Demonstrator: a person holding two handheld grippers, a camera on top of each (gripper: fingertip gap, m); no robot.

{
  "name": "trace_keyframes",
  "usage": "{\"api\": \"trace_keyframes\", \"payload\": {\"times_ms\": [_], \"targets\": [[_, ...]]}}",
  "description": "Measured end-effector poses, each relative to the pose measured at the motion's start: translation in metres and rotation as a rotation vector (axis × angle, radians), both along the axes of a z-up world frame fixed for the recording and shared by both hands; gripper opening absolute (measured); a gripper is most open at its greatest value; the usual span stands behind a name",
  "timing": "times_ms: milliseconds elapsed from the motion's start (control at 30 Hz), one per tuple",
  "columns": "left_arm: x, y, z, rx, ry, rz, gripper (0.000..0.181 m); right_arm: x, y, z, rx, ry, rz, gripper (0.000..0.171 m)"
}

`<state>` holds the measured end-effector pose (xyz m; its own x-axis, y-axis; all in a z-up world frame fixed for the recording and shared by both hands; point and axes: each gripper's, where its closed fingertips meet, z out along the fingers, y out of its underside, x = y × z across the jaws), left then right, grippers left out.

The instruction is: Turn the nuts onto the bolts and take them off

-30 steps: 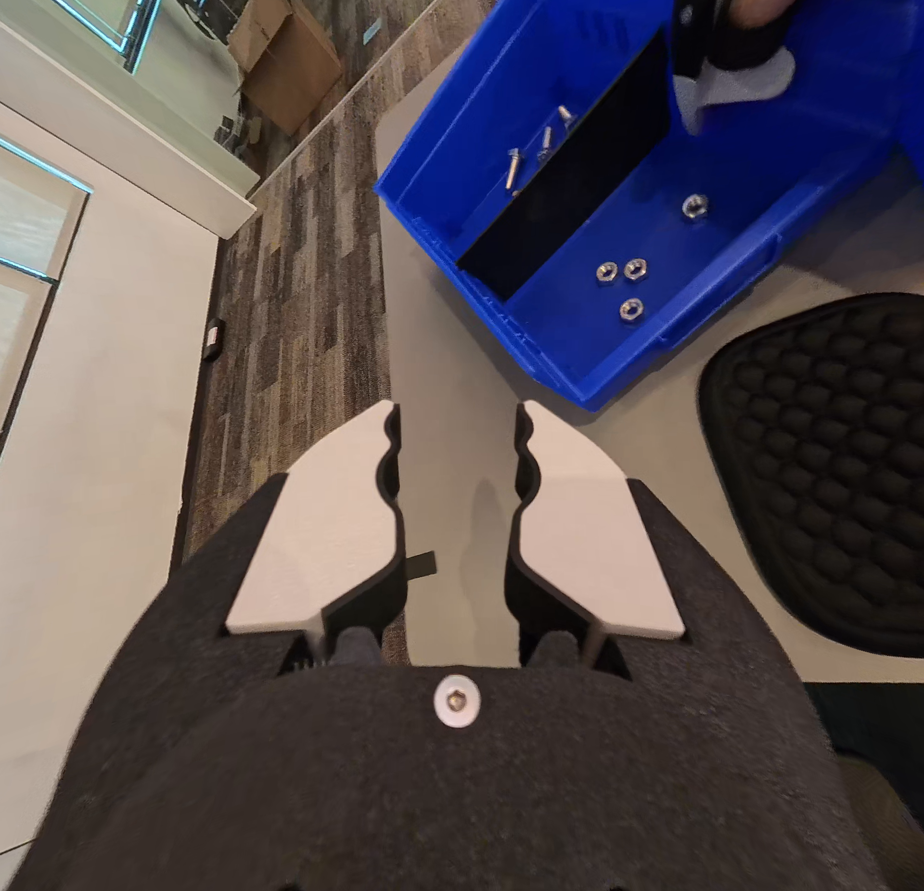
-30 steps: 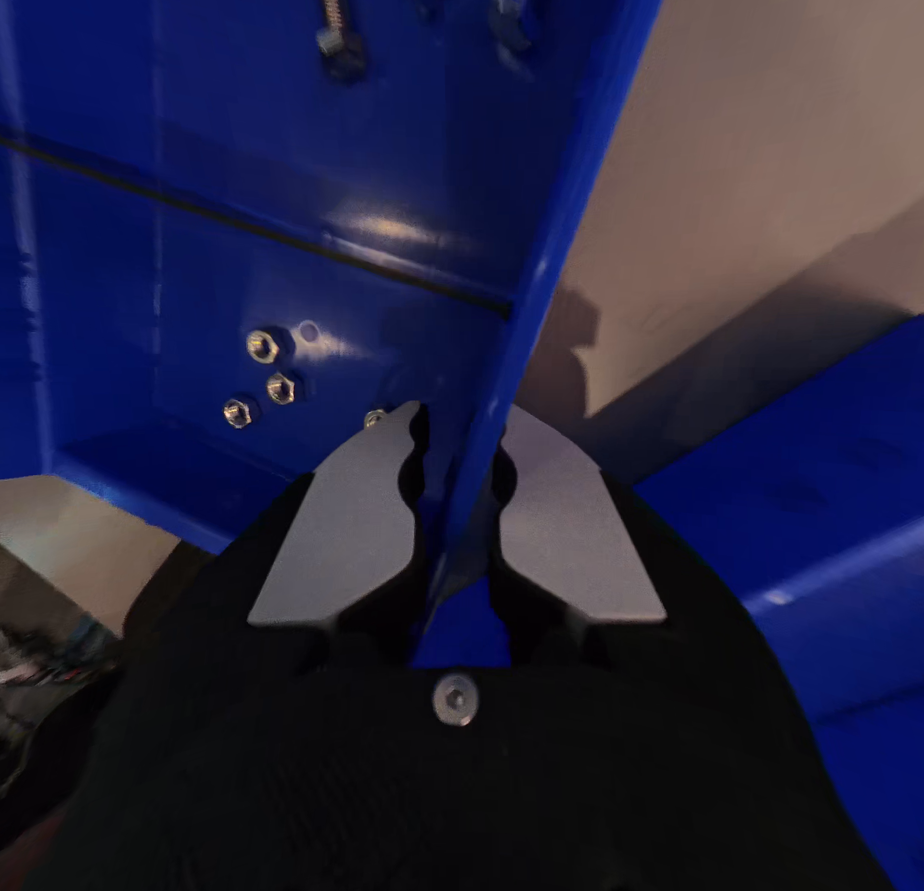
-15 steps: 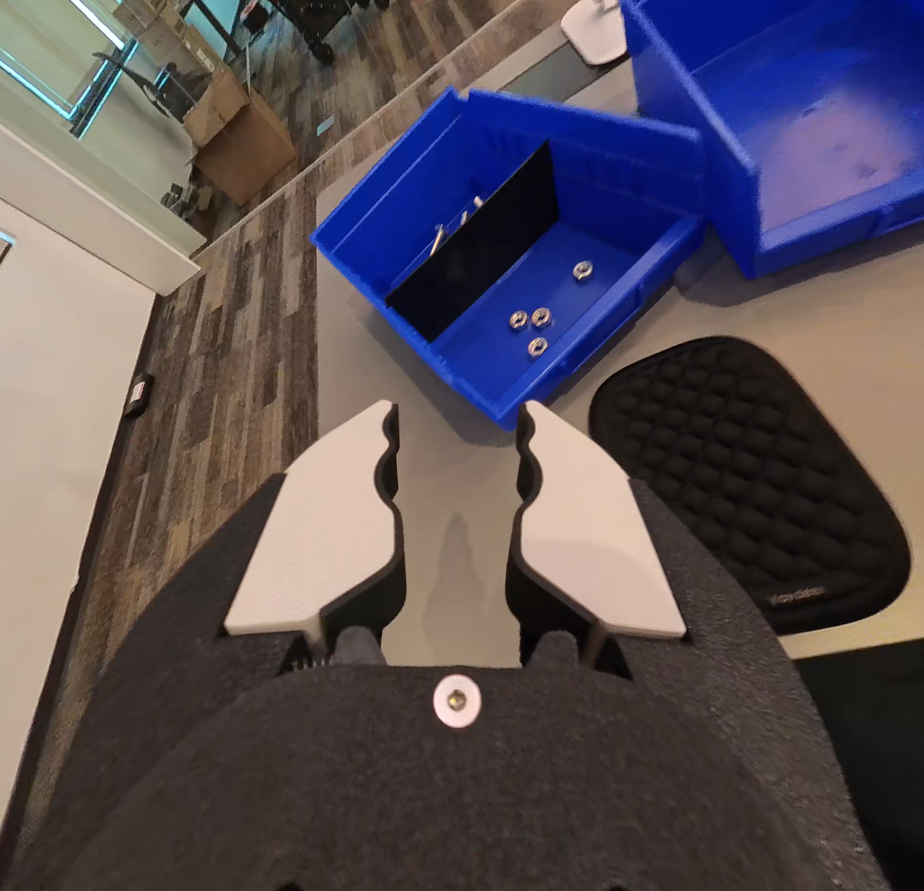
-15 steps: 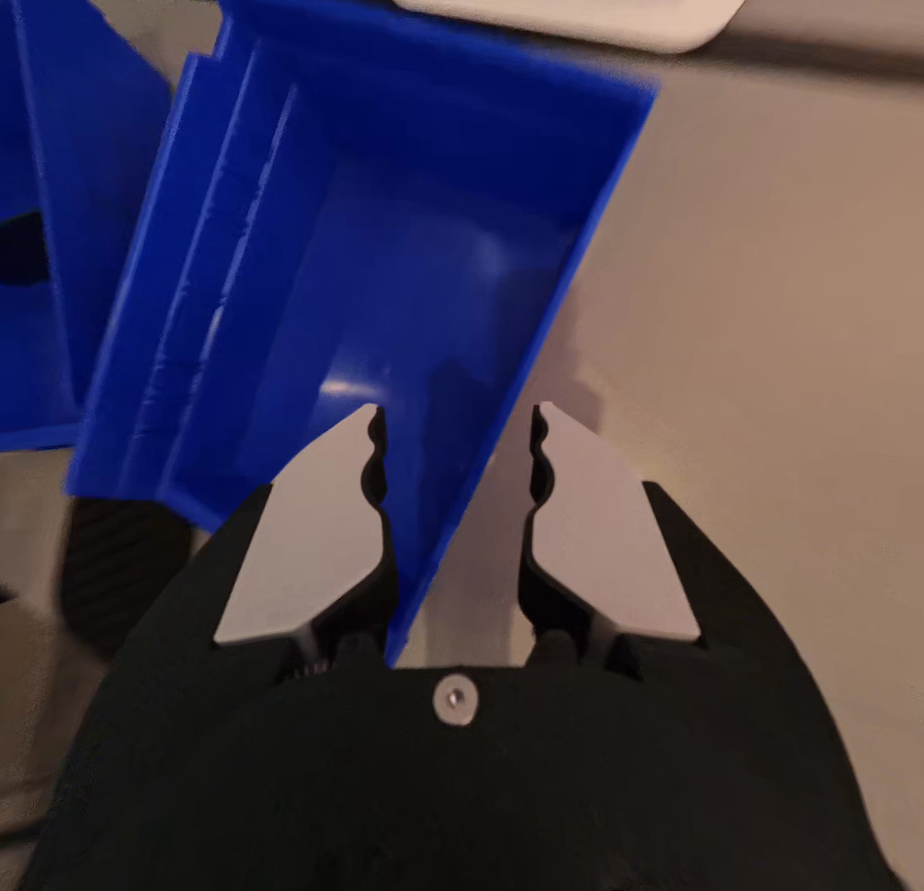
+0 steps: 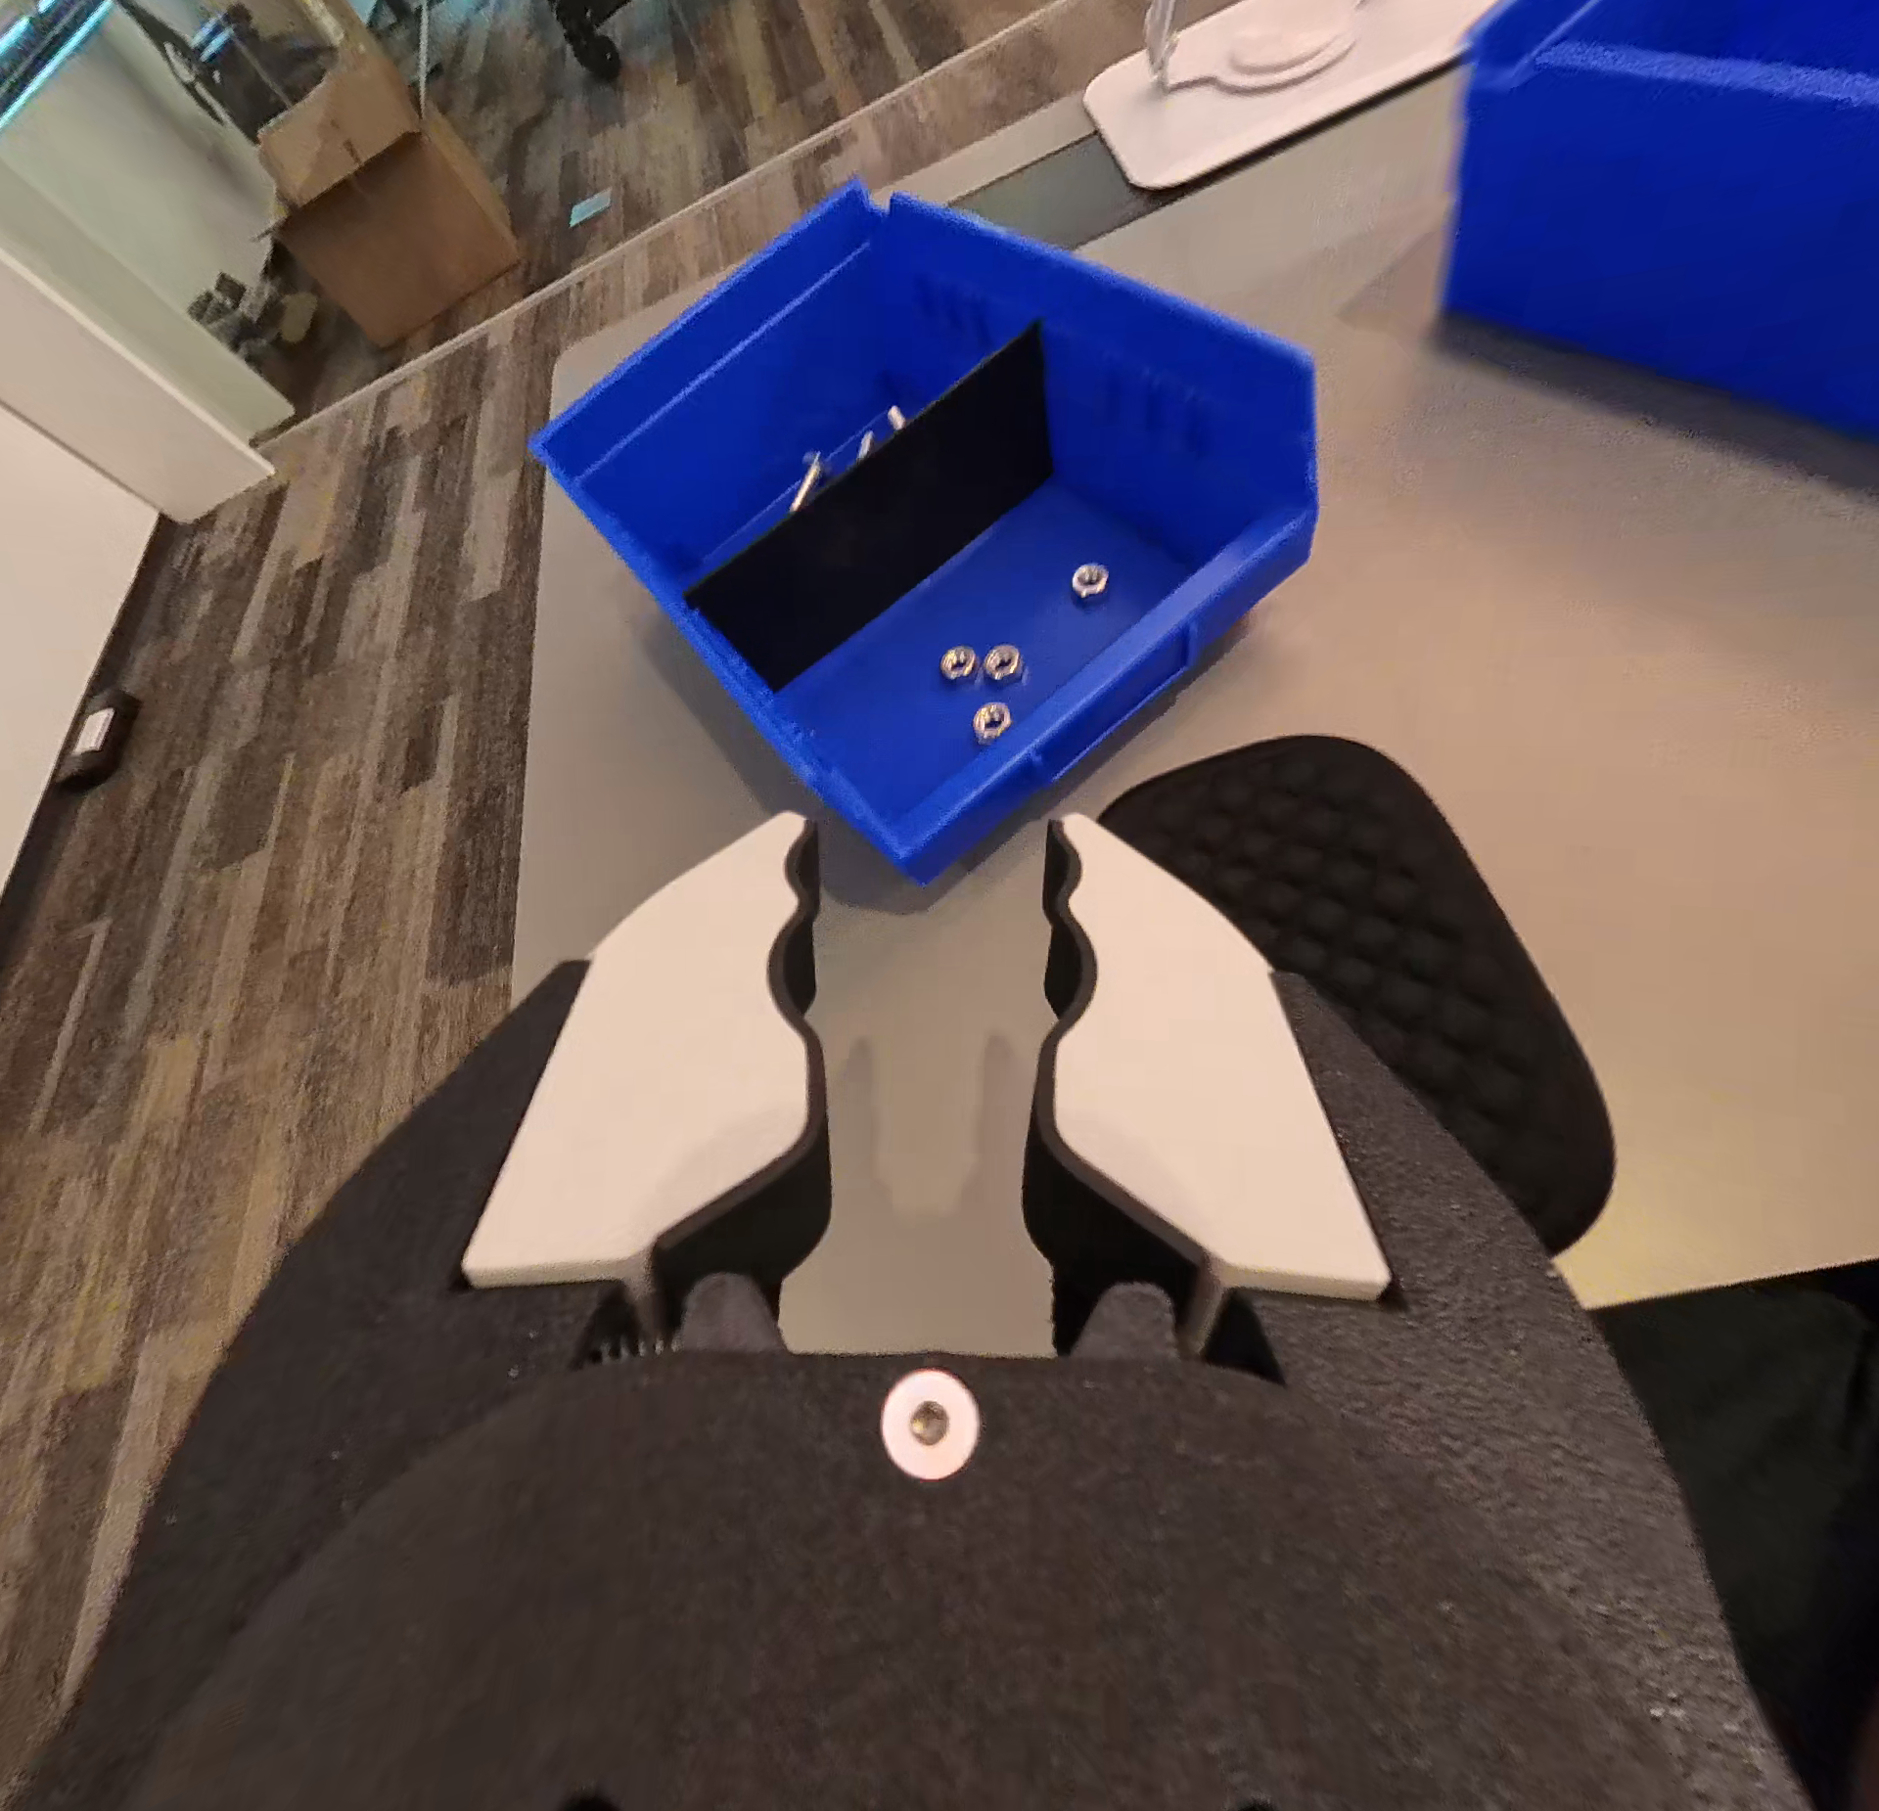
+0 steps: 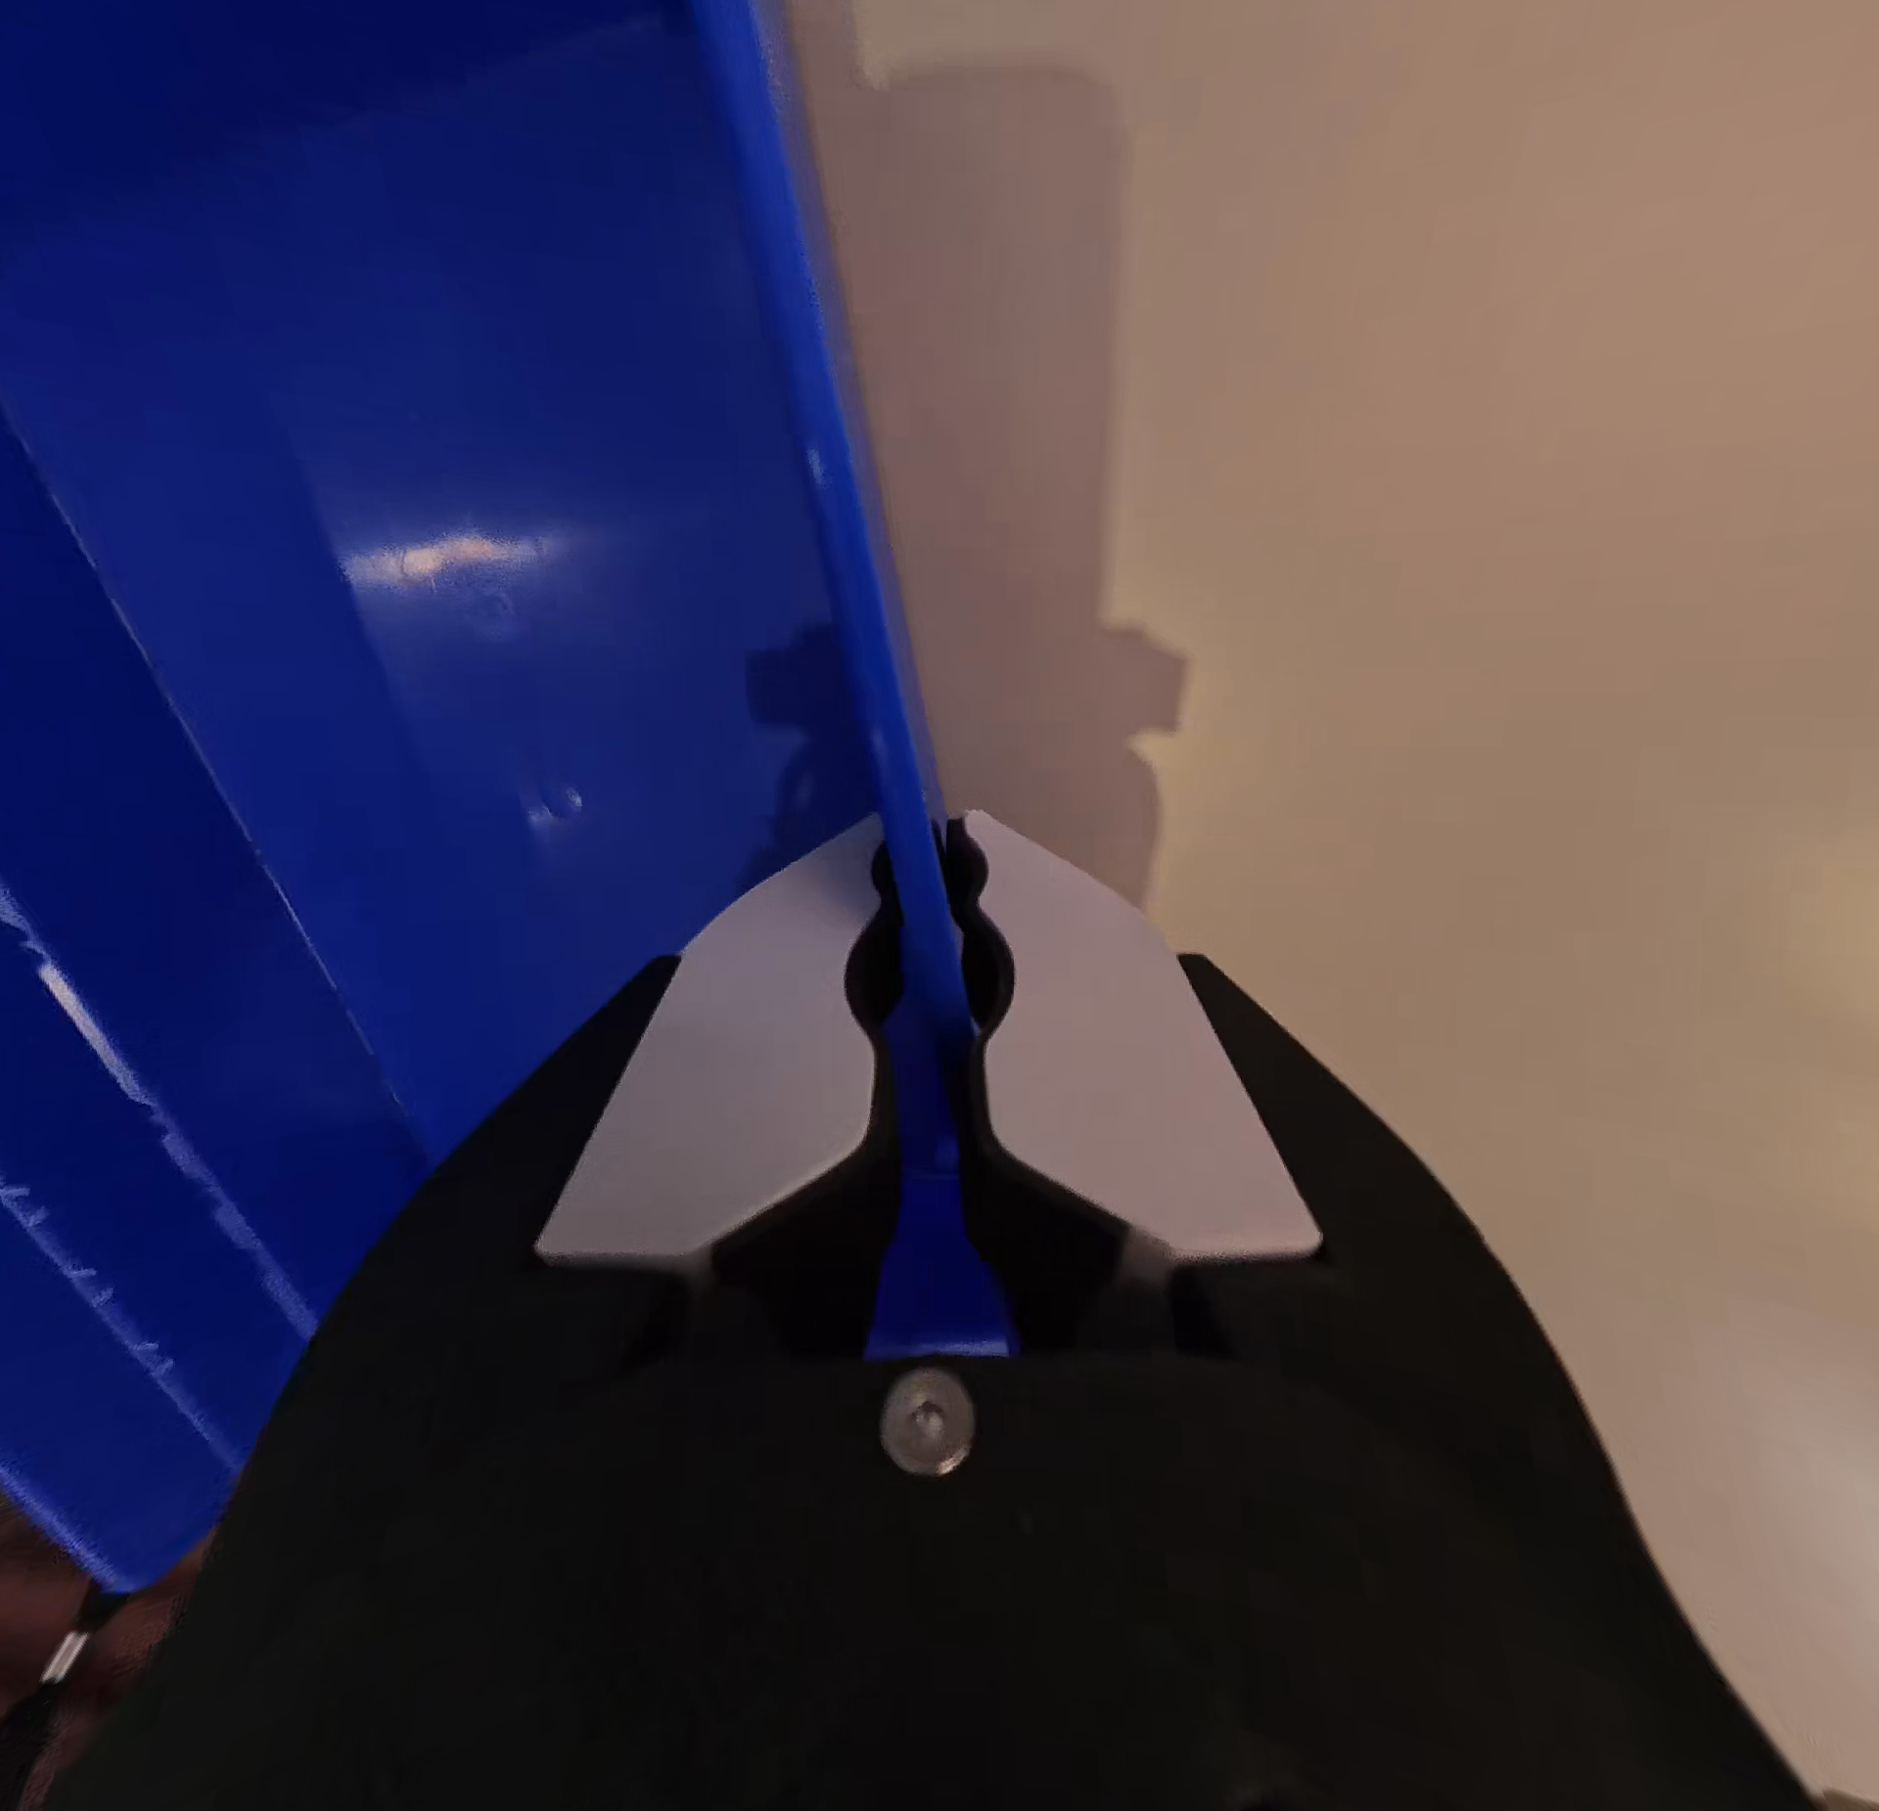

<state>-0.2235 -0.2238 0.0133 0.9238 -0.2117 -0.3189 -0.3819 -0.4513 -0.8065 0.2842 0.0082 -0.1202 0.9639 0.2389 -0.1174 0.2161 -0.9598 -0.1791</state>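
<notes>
**Grey worktop, two blue bins, one claw clamped on a bin wall**

Grey worktop [image 5: 1525, 746] carries everything you are working with, and its near corner juts over wood-pattern flooring [image 5: 305, 746]. Your nuts [image 5: 1002, 662] lie in the small blue bin [image 5: 1159, 359] on that worktop: four of them on the bin floor in the compartment nearer you, three in a loose cluster and one apart toward the bin's right wall. A black divider [image 5: 895, 532] stands upright across the bin, and behind it, in the far compartment, you can just see the bolts [image 5: 864, 446], mostly hidden by the divider.

Your left claw [image 5: 927, 837] hangs above the worktop just short of the bin's near corner, its two fingers apart and holding nothing. Just right of it a black honeycomb-textured pad [image 5: 1373, 949] lies flat on the worktop, close beside the small bin.

Farther right, a larger blue bin [image 5: 1678, 237] sits well apart from the small one. Your right claw [image 6: 920, 832] is closed tight on the thin side wall of a blue bin [image 6: 407, 441], the wall running between the fingers, one finger inside the bin and one outside; the interior you see there holds no parts.

Beyond the bins a white stand base [image 5: 1271, 65] rests on the worktop, and a cardboard box [image 5: 397, 197] stands on the floor.
</notes>
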Motion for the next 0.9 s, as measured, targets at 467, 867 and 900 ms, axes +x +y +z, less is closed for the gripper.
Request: {"api": "trace_keyframes", "payload": {"times_ms": [467,867,900], "targets": [[-0.032,-0.006,-0.021,-0.054,-0.133,0.148,0.042,0.232,-0.037,-0.003,-0.012,-0.034,-0.311,0.008],[-0.037,0.032,-0.002,0.018,-0.178,0.188,0.052,0.24,-0.032,-0.002,0.043,-0.074,-0.246,0.01],[-0.042,0.038,-0.003,0.022,-0.169,0.204,0.054,0.242,-0.03,0.002,0.076,-0.096,-0.234,0.013]]}}
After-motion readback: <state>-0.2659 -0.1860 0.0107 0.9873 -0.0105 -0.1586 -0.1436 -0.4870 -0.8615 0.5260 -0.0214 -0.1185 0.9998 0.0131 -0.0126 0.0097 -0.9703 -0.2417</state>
